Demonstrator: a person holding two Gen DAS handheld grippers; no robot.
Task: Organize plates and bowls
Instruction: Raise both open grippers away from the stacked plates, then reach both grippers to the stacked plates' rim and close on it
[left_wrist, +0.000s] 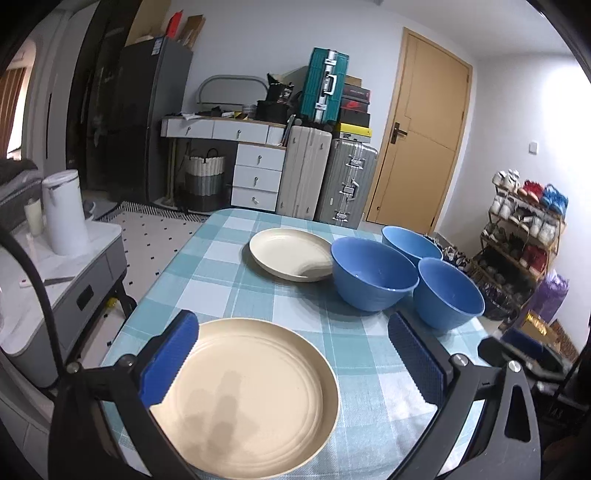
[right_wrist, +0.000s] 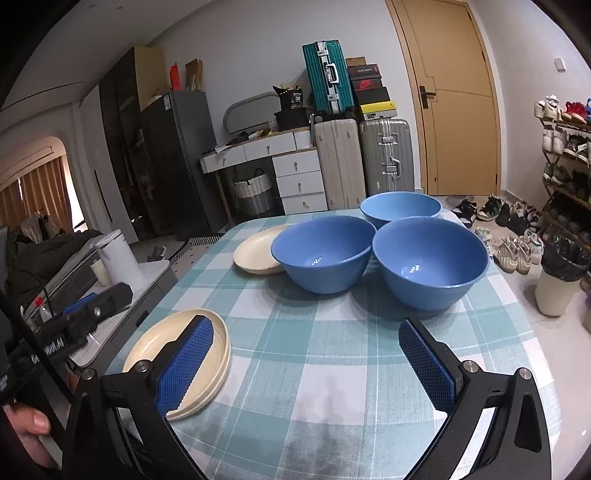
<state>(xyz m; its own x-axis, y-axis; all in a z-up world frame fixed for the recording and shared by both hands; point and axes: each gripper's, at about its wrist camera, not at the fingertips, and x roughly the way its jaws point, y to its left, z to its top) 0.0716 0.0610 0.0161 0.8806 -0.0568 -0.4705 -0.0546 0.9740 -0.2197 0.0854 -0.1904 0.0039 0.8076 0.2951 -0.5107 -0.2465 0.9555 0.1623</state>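
While both claws stand released, the left gripper (left_wrist: 291, 354) hovers over the near cream plate (left_wrist: 251, 402); the right gripper (right_wrist: 306, 354) holds nothing.

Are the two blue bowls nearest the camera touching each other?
Cannot tell. In the right wrist view the left blue bowl and right blue bowl rims meet or overlap around the middle, with neither contact nor gap plainly shown.

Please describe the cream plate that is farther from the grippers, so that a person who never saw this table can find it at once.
Start at the table with the teal and white checked cloth. Three round blue plastic bowls stand clustered at its far end. The shallow round cream plate lies beside them on the left in the right wrist view. Unlike the near cream plate, it lies far from both grippers.
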